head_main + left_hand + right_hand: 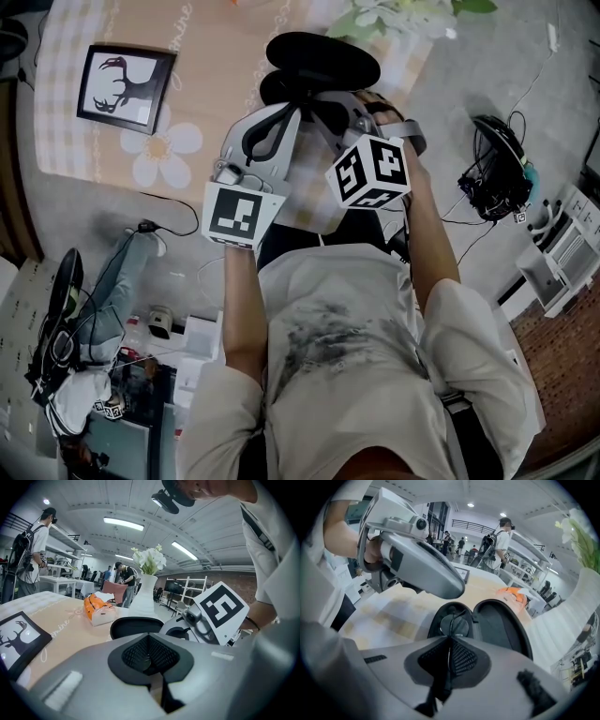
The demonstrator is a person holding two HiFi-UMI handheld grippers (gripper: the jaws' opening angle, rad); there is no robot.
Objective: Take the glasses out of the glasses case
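The right gripper point(449, 648) is clenched on a thin wire part of the glasses point(455, 625). Their round lens lies just beyond its fingertips, inside the open black glasses case point(502, 626), and the empty lid half lies to the right of them. The left gripper point(149, 649) is pinched together on nothing, and the case's dark rim is just ahead of its fingertips. Farther past them, an orange packet point(97, 609) and a white vase point(144, 599) stand on the table point(56, 634).
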